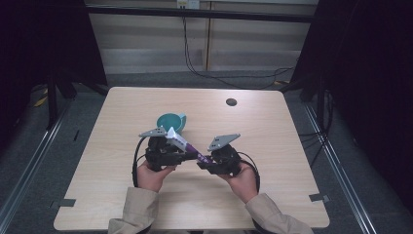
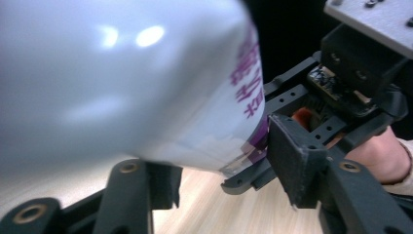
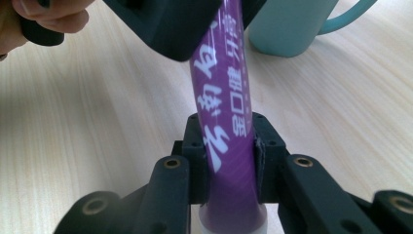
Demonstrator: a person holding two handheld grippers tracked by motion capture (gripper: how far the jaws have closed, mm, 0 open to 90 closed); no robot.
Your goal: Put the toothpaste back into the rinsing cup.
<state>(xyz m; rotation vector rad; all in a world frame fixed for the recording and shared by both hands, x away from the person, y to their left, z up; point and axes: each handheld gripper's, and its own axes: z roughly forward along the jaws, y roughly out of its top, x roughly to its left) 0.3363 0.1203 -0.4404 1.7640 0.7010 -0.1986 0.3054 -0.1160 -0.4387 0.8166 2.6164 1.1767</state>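
A purple and white toothpaste tube (image 1: 187, 144) is held above the table between both grippers, slanting up to the left. My left gripper (image 1: 178, 150) is shut on its upper part. In the left gripper view the white body of the tube (image 2: 126, 83) looms blurred between the jaws of the left gripper (image 2: 214, 161). My right gripper (image 1: 204, 161) is shut on the purple lower end. In the right gripper view its jaws pinch the tube (image 3: 229, 97) just above the white cap (image 3: 234, 222). A teal mug (image 1: 170, 123) stands upright on the table just behind the left gripper.
The light wooden table (image 1: 136, 102) has a small dark round hole (image 1: 231, 102) at the back right. Cables trail on the floor beyond the far edge. Dark frames stand at both sides of the table.
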